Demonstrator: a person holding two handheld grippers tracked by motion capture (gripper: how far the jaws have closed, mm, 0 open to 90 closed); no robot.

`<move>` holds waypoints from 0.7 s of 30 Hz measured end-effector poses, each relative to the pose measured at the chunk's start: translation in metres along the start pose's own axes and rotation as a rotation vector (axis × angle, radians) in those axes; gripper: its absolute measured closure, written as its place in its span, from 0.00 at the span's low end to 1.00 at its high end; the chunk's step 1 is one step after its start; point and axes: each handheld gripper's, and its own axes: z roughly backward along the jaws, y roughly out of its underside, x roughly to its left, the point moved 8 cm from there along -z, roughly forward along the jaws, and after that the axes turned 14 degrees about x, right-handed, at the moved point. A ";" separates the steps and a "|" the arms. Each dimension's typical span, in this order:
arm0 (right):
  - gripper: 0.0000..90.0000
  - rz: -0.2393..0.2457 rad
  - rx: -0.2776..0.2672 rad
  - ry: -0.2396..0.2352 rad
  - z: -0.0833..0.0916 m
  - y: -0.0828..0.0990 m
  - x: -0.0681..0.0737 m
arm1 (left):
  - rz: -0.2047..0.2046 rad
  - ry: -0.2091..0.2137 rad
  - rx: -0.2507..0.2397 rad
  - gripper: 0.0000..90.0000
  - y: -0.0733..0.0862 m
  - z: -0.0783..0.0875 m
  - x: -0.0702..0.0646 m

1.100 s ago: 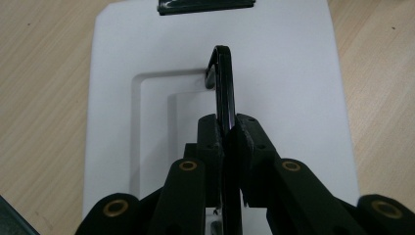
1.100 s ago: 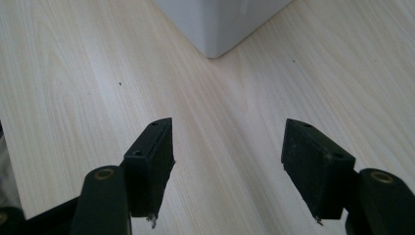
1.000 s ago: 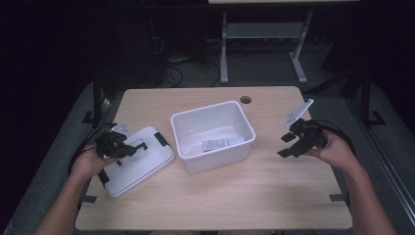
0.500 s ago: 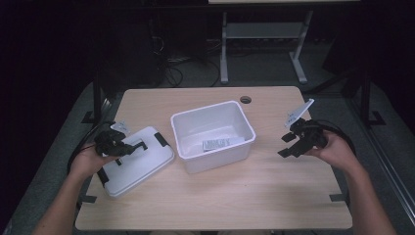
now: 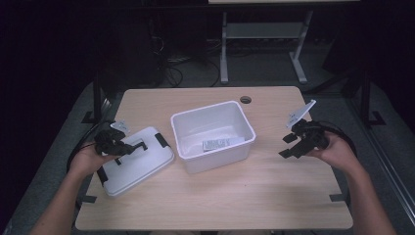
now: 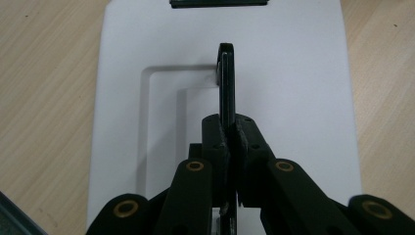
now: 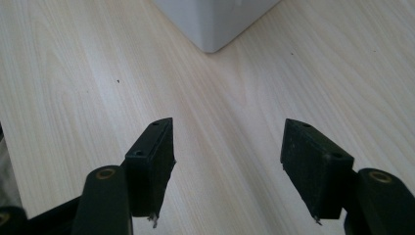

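The white lid point(image 5: 137, 159) lies flat on the counter point(image 5: 254, 196) at its left side, just beside the open white bin point(image 5: 213, 134), which stands near the middle. A black handle point(image 6: 226, 81) stands up from the lid's recessed centre, and black clips sit at the lid's edges. The left gripper point(image 5: 128, 147) rests over the lid with its jaws clenched on that handle; in the left gripper view the pads press the thin black bar from both sides. A label lies inside the bin. The right gripper point(image 5: 295, 146) hangs over bare counter well to the bin's right, its jaws released and apart with nothing between them.
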 end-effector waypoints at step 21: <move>0.40 -0.015 -0.006 -0.002 -0.003 0.008 0.002 | -0.017 0.008 -0.014 0.94 0.000 0.022 0.000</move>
